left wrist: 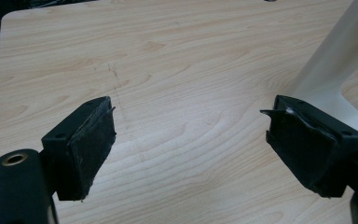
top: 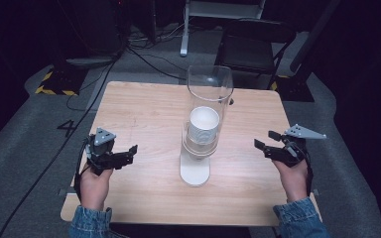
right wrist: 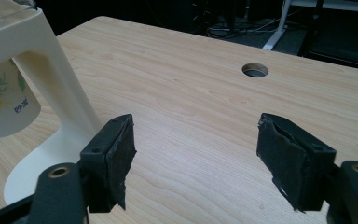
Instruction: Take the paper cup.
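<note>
Cups stacked inside clear dispenser tube; left gripper and right gripper both released.

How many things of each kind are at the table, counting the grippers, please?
Cup dispenser: 1
Stack of paper cups inside it (separate cups cannot be told apart): 1
Grippers, left gripper and right gripper, fingers apart: 2
Total: 4

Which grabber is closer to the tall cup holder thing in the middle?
Left, slightly. The left gripper sits just left of the cup dispenser; the right gripper waits somewhat farther off on its right. Both open, touching nothing.
</note>
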